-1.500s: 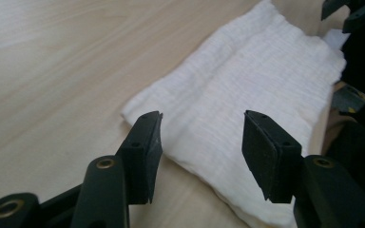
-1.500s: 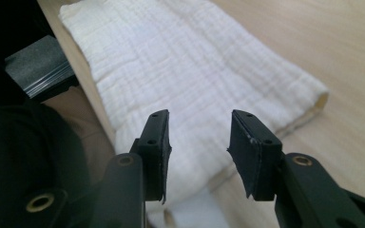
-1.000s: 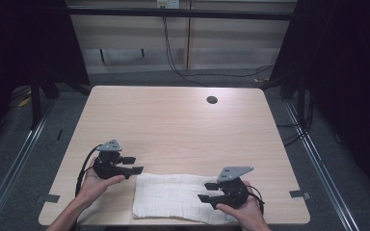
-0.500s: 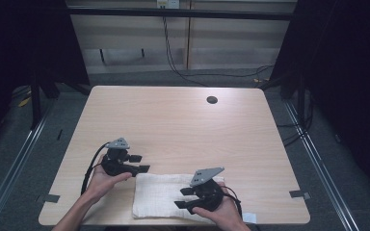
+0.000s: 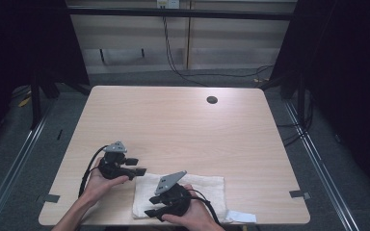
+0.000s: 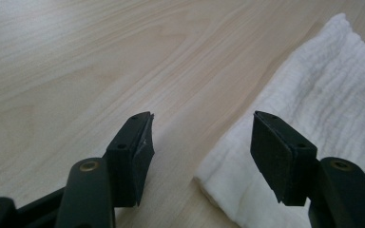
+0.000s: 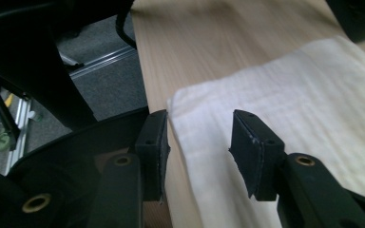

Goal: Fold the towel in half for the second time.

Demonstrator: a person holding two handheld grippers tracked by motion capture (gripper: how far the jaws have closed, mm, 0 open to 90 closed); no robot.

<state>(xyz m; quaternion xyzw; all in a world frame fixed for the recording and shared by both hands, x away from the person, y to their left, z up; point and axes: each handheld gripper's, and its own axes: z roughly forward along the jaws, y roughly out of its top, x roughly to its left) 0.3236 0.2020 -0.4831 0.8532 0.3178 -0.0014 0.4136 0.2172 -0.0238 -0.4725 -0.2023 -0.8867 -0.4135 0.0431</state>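
A soft, ribbed white cloth [image 5: 200, 185] lies rectangular on the smooth pale-wood table [image 5: 173, 125].

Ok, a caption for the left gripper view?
Open left hand-held gripper poised at a white towel's corner on the wooden table.

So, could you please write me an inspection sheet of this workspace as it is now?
Surface: light wooden table, round dark grommet hole near the far edge.
Job's things: white towel, lying flat at the near edge.
Clutter: white tag at the towel's right end; grey tape pieces on the near corners.
Grippers: left gripper open, just off the towel's left edge; right gripper open over the towel's near left corner, its jaws have just been closing, not pressing the cloth.
Cables: black cable loops from the left gripper; loose cables on the floor beyond the table.
Surroundings: metal floor rails, dark curtains.
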